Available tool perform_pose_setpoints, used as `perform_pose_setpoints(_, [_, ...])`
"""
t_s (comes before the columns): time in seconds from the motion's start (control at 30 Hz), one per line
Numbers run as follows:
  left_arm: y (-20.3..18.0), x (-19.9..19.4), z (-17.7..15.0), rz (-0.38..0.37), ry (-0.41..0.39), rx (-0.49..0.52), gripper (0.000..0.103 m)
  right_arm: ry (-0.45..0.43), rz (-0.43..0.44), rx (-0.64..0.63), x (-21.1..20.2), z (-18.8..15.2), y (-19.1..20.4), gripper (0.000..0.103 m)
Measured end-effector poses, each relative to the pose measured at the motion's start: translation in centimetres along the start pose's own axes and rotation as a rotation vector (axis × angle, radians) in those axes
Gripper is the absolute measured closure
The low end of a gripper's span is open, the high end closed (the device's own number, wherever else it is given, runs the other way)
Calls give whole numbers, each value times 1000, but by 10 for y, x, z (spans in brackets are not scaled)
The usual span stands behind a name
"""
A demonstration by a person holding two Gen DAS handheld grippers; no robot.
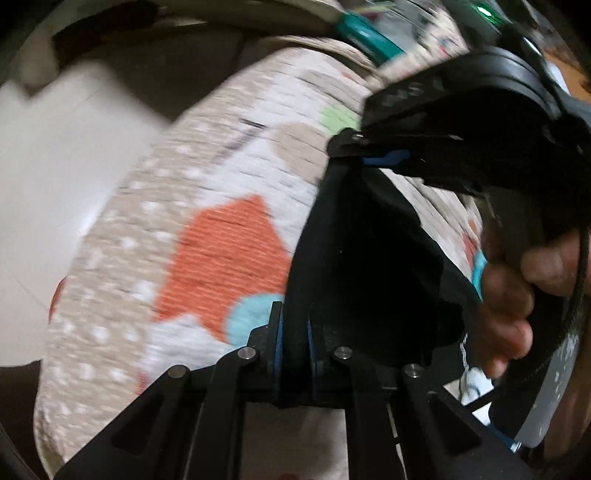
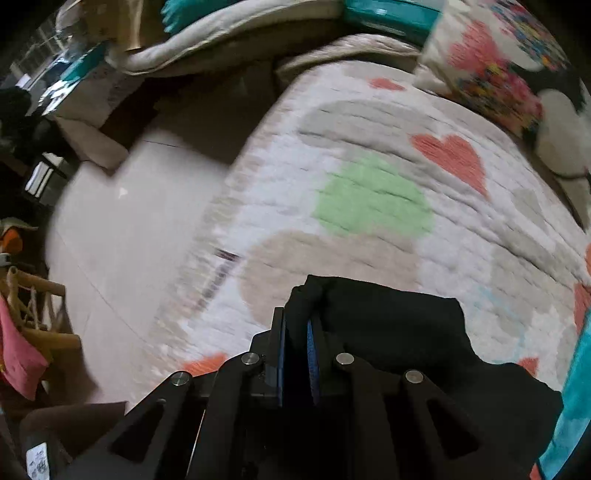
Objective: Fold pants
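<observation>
The black pants (image 1: 369,258) hang as a dark fold over a patterned quilt (image 1: 221,240). At the bottom of the left wrist view, my left gripper (image 1: 294,332) is shut on an edge of the black cloth. My right gripper (image 1: 347,142) reaches in from the upper right, pinching another part of the same edge, with a person's hand (image 1: 517,288) around its handle. In the right wrist view the right gripper (image 2: 295,332) is shut on a bunched corner of the pants (image 2: 388,325), which spread down to the right over the quilt (image 2: 373,195).
The quilt covers a bed whose left edge drops to a pale floor (image 2: 129,221). A flowered pillow (image 2: 498,74) lies at the far right of the bed. A wooden chair with pink cloth (image 2: 22,332) stands at the left. Bedding and a teal item (image 2: 388,18) lie at the back.
</observation>
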State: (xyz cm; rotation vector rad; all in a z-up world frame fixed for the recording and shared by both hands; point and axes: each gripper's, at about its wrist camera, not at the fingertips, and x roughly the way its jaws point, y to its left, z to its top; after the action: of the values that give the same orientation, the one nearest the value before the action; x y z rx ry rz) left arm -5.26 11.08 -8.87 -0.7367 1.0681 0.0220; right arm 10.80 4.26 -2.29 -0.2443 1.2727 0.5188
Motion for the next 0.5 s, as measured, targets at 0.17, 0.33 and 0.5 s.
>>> perform_pose_setpoints(0.17, [33,-5,6,19,11,-139,84,16,57,11,21,10,22,78])
perform_pose_setpoints(0.33, [35,-23,3,-12,-28,-178,84,-123,135,130,-24,-2,-28,56])
perform_pose_setpoints(0.5, [30,-39,-3,-8,-83,-150,83,-218,81,230,-74,-67,-100,56])
